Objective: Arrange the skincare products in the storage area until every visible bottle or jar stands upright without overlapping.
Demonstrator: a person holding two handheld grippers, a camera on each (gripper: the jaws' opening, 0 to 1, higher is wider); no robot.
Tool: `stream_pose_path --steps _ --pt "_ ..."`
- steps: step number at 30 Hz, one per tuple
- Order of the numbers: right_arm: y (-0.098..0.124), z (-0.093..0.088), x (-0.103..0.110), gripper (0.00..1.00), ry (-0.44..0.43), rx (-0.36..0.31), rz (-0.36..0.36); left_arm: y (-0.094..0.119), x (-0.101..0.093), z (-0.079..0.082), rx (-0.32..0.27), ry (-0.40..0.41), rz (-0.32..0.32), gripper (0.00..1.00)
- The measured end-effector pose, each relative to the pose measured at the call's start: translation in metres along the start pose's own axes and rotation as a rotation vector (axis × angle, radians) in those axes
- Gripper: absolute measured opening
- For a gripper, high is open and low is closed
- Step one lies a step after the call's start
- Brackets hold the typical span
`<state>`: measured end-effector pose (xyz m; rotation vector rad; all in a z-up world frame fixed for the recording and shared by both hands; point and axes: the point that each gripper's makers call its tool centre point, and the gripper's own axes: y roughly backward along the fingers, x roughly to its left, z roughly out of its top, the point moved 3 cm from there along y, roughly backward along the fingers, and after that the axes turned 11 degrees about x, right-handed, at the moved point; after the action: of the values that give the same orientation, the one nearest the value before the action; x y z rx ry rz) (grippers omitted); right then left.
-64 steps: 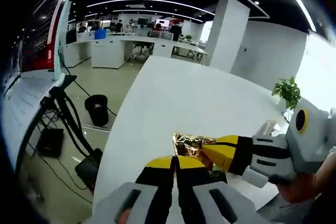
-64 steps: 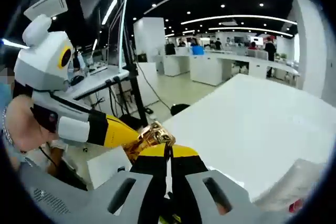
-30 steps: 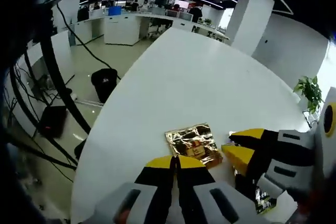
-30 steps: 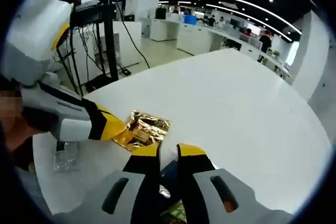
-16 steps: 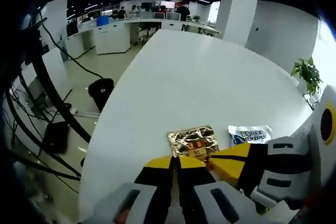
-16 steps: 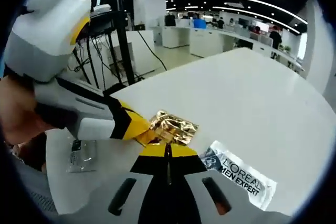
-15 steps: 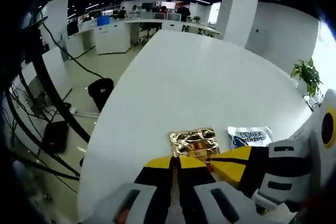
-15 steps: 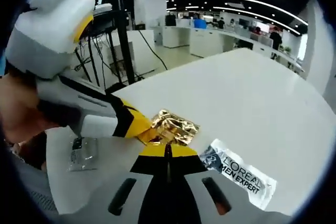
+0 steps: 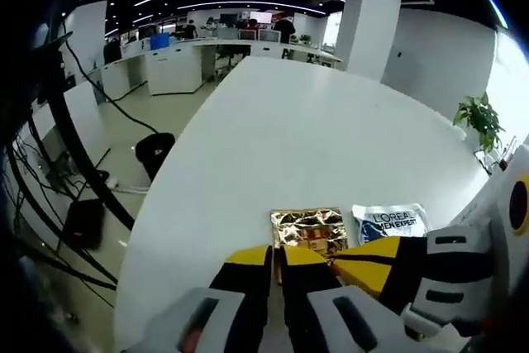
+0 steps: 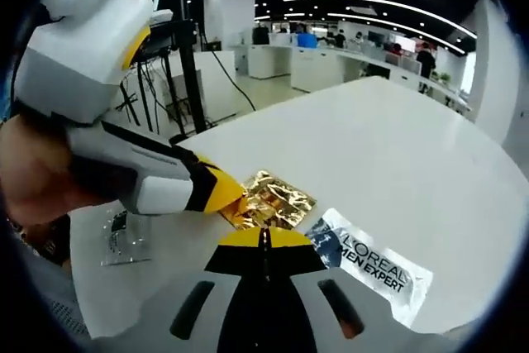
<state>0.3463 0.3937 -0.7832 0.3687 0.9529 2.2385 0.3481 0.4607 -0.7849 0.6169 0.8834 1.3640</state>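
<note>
A crinkled gold foil sachet (image 9: 309, 227) lies flat on the white table (image 9: 289, 138). Just to its right lies a silver-and-blue L'Oreal sachet (image 9: 390, 222). My left gripper (image 9: 278, 255) is shut, its yellow tips at the gold sachet's near edge. My right gripper (image 9: 357, 260) comes in from the right, low beside both sachets. In the right gripper view the gold sachet (image 10: 271, 200) and the L'Oreal sachet (image 10: 368, 264) lie just ahead of my shut right gripper (image 10: 264, 237). The left gripper (image 10: 221, 192) touches the gold sachet's left corner.
A small clear packet (image 10: 124, 237) lies on the table near the person's hand (image 10: 41, 179). The table edge (image 9: 157, 221) drops to the floor on the left, with a dark bin (image 9: 154, 149) and cables below. A potted plant (image 9: 477, 118) stands far right.
The gold sachet, held up between both grippers two seconds ago, now lies flat on the table. The L'Oreal sachet has appeared beside it. Both views have shifted slightly.
</note>
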Motion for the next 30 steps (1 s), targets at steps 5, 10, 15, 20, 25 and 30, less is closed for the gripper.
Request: stream_pose_path --steps 5,10,15,20,25,30 --pt "0.0 0.0 0.0 0.0 0.008 0.002 -0.017 0.0 -0.001 0.001 -0.006 -0.014 0.007 0.12" --pt "0.001 -0.001 -0.001 0.01 -0.012 0.014 -0.017 -0.001 0.003 0.001 -0.006 -0.027 0.032 0.14" --pt "0.004 0.004 -0.002 0.01 -0.074 0.008 0.015 0.013 0.009 0.018 -0.057 0.004 0.057 0.19" --pt "0.014 0.015 0.008 0.01 -0.025 -0.041 0.049 0.043 0.003 0.042 -0.098 -0.042 0.044 0.24" --pt "0.03 0.014 0.026 0.02 0.002 -0.046 0.142 0.081 0.006 0.039 -0.057 -0.075 0.001 0.28" --pt "0.059 0.003 0.047 0.05 -0.001 -0.031 0.273 0.101 0.021 0.004 0.101 -0.172 0.041 0.41"
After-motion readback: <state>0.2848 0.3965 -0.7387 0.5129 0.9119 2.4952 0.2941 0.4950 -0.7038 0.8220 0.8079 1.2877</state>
